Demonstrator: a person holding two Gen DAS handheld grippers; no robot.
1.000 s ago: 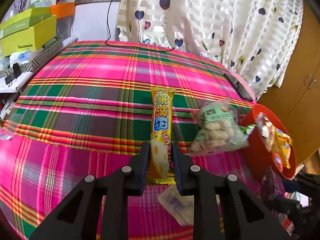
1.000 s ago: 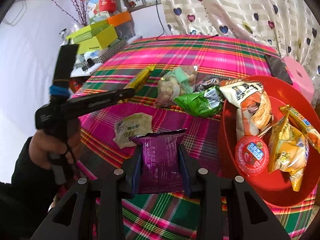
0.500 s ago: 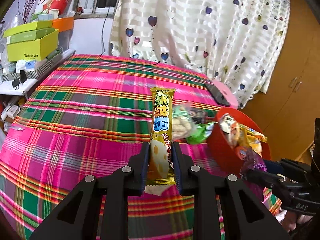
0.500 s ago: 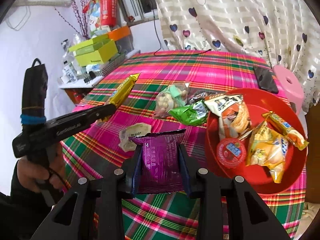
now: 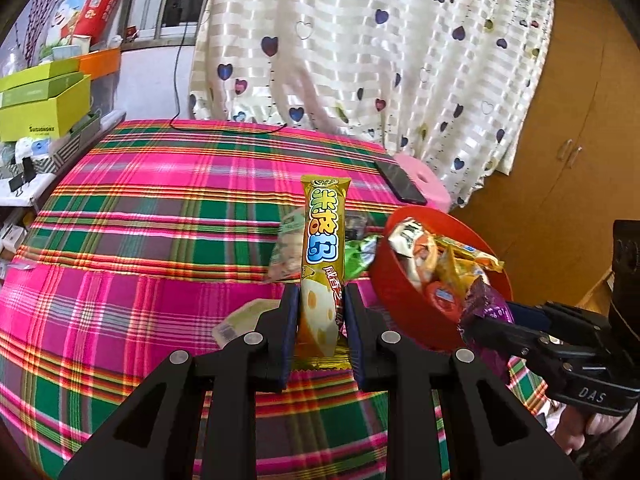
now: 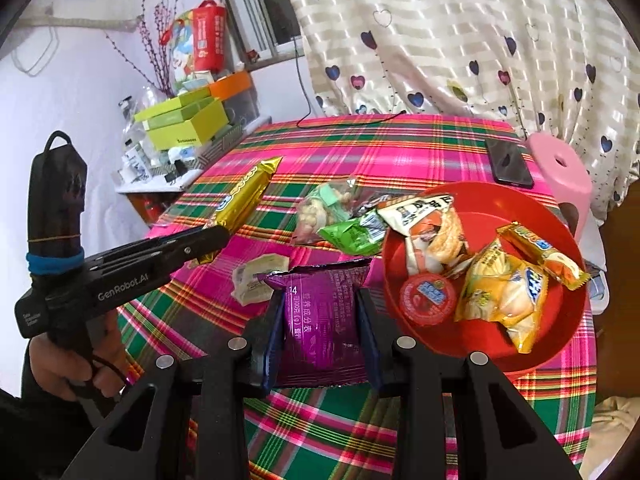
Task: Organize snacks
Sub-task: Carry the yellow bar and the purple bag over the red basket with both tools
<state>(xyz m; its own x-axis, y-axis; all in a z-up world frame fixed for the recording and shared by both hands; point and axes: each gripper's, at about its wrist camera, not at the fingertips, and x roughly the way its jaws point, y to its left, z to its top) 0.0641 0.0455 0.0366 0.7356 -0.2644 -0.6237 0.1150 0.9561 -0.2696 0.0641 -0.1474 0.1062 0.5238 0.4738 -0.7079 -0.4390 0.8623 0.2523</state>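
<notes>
At the lower centre of the left wrist view, the left gripper (image 5: 320,320) pinches a glossy yellow snack bar (image 5: 323,264), upright above the plaid tablecloth (image 5: 160,208); a round red bowl (image 5: 400,304) sits right.

At the lower centre of the right wrist view, the right gripper (image 6: 322,320) clamps a crinkly purple packet (image 6: 320,320) beside the bowl's left rim.
</notes>
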